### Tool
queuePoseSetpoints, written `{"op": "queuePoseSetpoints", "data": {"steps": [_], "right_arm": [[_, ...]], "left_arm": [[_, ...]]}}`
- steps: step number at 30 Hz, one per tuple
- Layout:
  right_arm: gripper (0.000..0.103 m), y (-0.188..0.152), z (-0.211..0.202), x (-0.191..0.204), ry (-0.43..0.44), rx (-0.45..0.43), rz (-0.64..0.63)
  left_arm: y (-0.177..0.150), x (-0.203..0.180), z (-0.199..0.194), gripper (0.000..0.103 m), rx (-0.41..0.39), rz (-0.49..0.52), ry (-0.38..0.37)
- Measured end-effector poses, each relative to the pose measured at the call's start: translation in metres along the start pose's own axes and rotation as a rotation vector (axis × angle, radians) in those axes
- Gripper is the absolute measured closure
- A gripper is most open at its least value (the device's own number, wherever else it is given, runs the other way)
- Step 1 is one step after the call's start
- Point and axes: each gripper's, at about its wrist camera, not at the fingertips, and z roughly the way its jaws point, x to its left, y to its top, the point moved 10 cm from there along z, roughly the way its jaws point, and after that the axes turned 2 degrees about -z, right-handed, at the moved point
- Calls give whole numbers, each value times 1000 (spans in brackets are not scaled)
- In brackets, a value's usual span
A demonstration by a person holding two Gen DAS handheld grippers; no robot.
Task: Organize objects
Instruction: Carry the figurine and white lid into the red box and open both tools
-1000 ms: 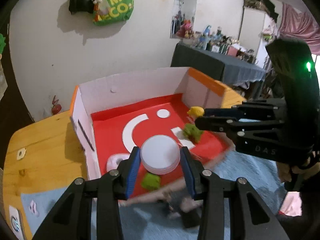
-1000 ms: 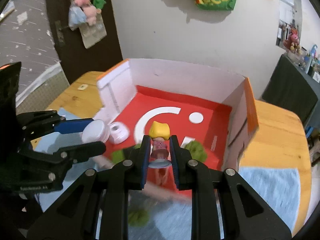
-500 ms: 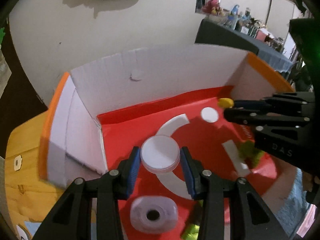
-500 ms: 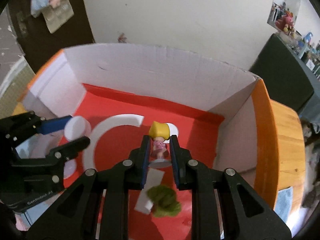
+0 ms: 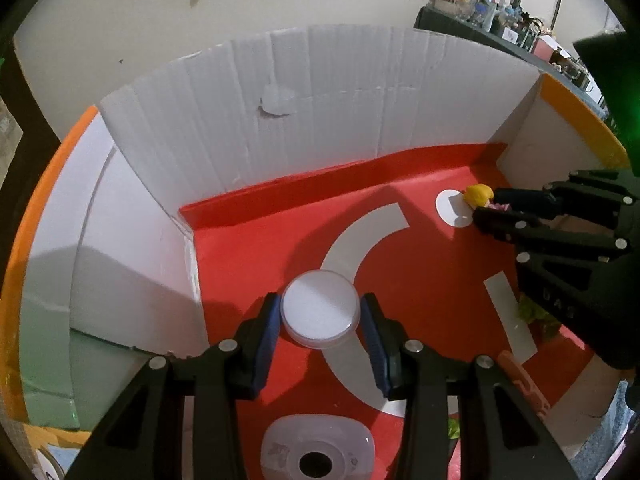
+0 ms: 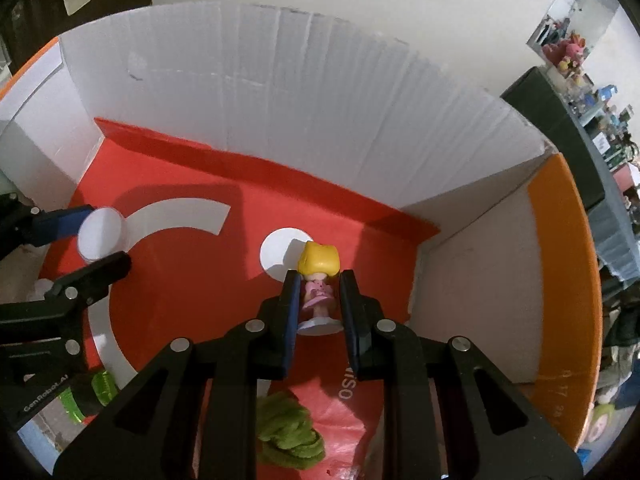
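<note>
Left hand-held gripper (image 5: pixel 320 320) is clamped on a round white lidded container (image 5: pixel 320 309), blue pads pressed to either side, holding it over the red floor of the white-walled cardboard box (image 5: pixel 280 128) above the white curved marking. Right hand-held gripper (image 6: pixel 318 300) is closed around a little yellow-haired doll in a pink dress (image 6: pixel 318 280), upright on its round base, over the box's right side just beside the white dot (image 6: pixel 280 252). A fuzzy green toy (image 6: pixel 290 432) lies on the red floor below the right fingers, and a white oval case (image 5: pixel 318 448) sits under the left ones.
</note>
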Motion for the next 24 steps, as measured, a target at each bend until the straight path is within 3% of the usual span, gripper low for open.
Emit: {"op": "queuePoseSetpoints", "data": {"steps": [24], "right_arm": [[83,-6,2,4,-16,13,-9]], "left_arm": [[0,5,-6,57,9,-10,-11]]}}
